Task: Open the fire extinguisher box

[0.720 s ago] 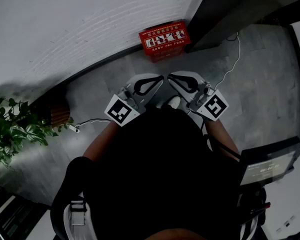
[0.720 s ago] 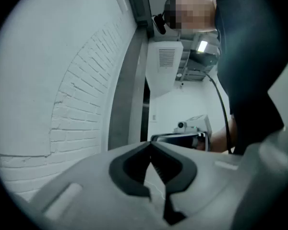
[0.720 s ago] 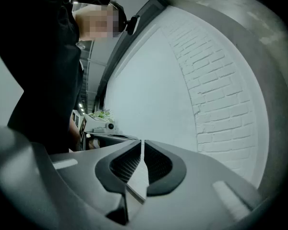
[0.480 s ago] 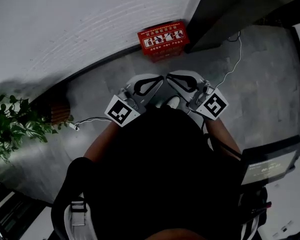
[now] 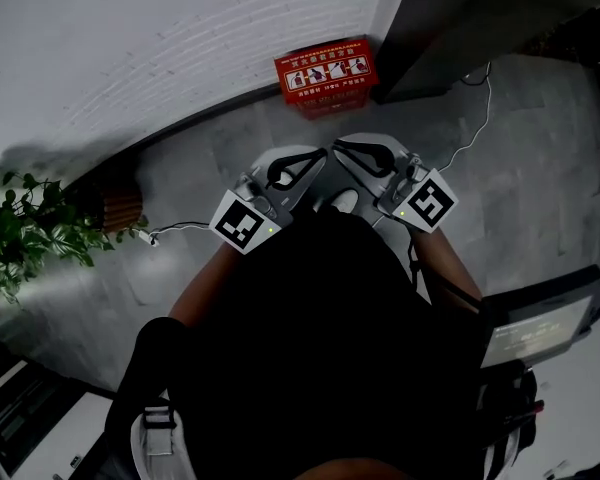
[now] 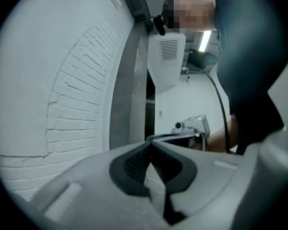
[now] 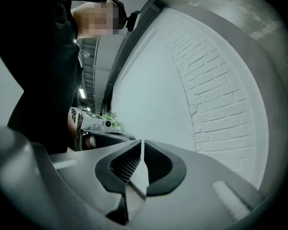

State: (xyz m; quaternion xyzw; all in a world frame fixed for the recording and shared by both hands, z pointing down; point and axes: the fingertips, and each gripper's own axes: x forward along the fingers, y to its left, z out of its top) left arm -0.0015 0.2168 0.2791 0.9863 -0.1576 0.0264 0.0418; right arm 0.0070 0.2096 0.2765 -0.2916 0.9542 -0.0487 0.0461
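Observation:
The red fire extinguisher box (image 5: 326,75) stands on the floor against the white brick wall, its lid down, with a picture label on its top face. My left gripper (image 5: 316,154) and right gripper (image 5: 340,150) are held side by side in front of my body, tips nearly touching, about a step short of the box. Both are shut with nothing between the pads, as the left gripper view (image 6: 150,143) and right gripper view (image 7: 142,142) show. Each gripper view faces the white brick wall; the box is not in either.
A dark door frame (image 5: 450,28) rises right of the box. A white cable (image 5: 465,133) trails over the grey floor on the right. A potted plant (image 5: 30,233) and a brown pot (image 5: 115,208) stand at the left. A screen on a cart (image 5: 535,333) is at my right.
The head view has shifted slightly: the box sits a little higher and further left in the frame. Both grippers stay shut and together.

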